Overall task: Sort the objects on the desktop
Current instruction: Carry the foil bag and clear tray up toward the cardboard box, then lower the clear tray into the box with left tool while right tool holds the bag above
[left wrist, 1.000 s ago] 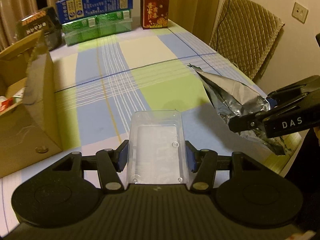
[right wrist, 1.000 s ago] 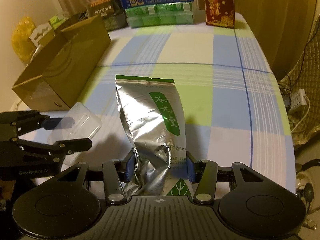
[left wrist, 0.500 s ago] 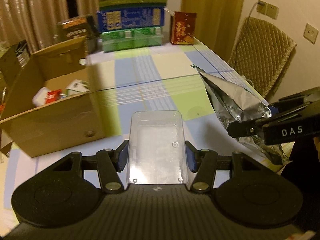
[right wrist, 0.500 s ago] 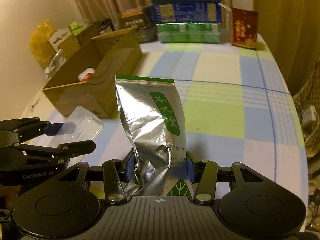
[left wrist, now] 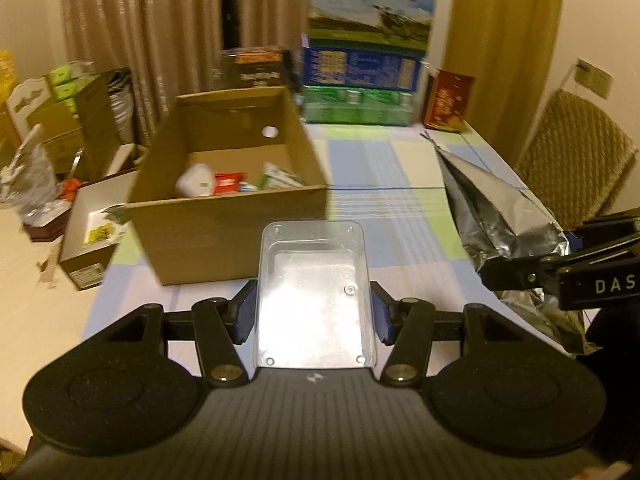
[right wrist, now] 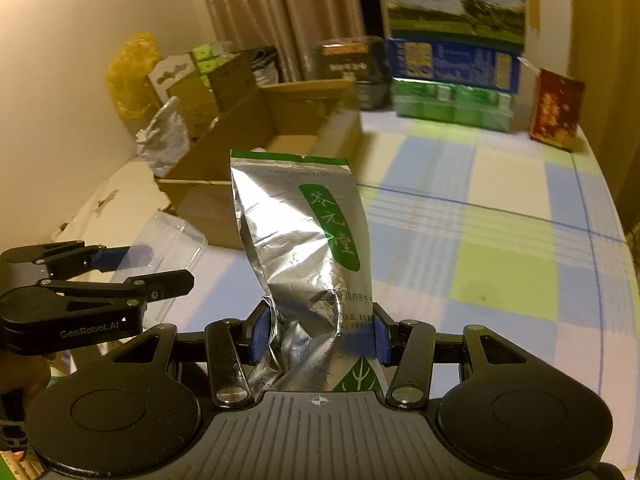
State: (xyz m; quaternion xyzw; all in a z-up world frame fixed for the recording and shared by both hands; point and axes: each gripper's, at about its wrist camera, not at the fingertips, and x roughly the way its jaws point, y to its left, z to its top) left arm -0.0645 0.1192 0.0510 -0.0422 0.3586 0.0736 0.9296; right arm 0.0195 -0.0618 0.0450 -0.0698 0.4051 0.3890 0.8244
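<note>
Left wrist: cardboard box (left wrist: pixel 224 216) holds small packets (left wrist: pixel 228 182).

Clear plastic tray (left wrist: pixel 312 292) and upright silver foil pouch (right wrist: pixel 304 256), both held aloft.

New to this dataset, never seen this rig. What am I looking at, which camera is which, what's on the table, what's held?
No robot arm here: a person carries a pair of hand-held tongs in each hand, each with a fisheye camera looking forward along its fingers.

Left wrist view: the left tongs are shut on a clear plastic tray. The right tongs show at that picture's right edge.

Right wrist view: the right tongs are shut on a silver foil pouch with a green label. The left tongs appear at lower left.

On the checked tablecloth stands an open cardboard box with a few small items inside. Stacked cartons and a red box stand at the far end.
</note>
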